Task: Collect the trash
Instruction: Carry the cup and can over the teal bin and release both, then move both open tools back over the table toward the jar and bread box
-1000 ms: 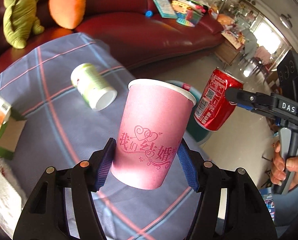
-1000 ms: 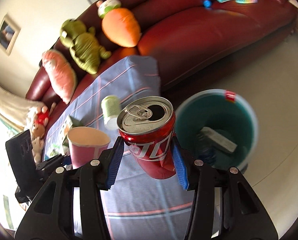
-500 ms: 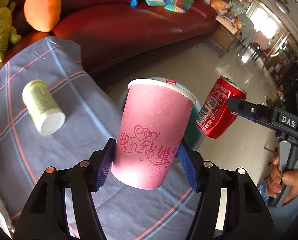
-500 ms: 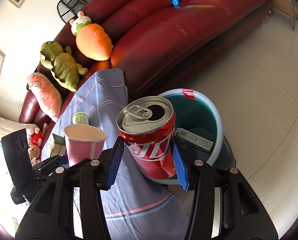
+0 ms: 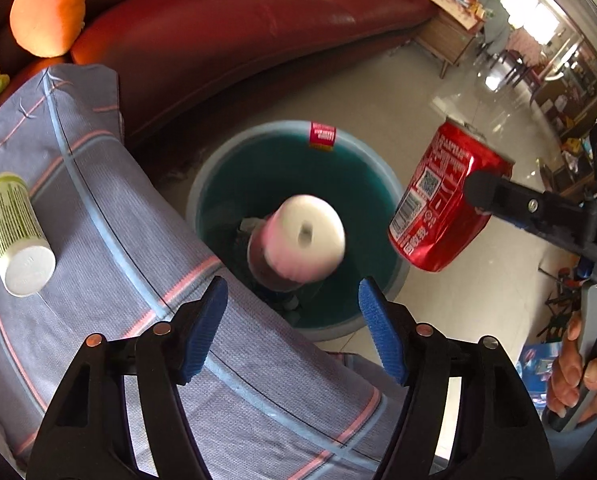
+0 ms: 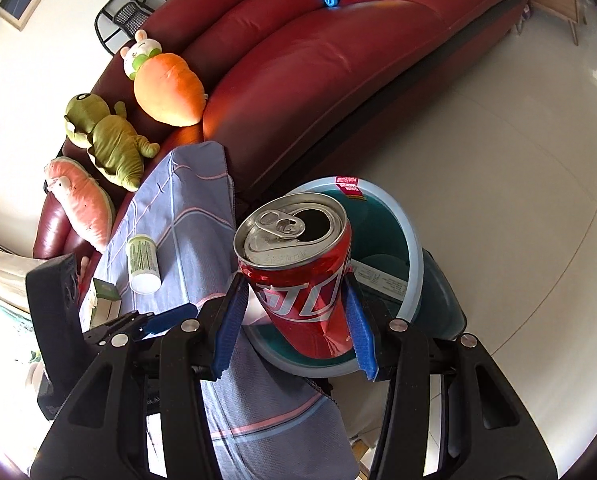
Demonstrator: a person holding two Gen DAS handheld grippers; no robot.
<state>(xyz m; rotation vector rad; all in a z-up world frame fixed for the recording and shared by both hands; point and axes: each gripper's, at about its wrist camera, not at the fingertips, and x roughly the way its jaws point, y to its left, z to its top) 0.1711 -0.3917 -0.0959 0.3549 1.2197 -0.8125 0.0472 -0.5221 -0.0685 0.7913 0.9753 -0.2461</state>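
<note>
Your left tool (image 5: 292, 312) is opening, nothing between its pads; the pink paper cup (image 5: 298, 240) is falling base-up into the teal bin (image 5: 218, 184) at 12 o'clock. The bin also holds a flat box (image 6: 378, 280). Your right tool (image 6: 294, 320) clamps the dented cola can (image 6: 298, 264), upright, bin rim just behind at 1 o'clock. White bottle (image 5: 14, 236) lies on the counter cloth (image 5: 98, 200) at 9.

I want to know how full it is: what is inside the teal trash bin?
Inside the trash bin, a pink paper cup is dropping bottom-up. A white printed box lies deeper. The cup and red can cover the rest.
</note>
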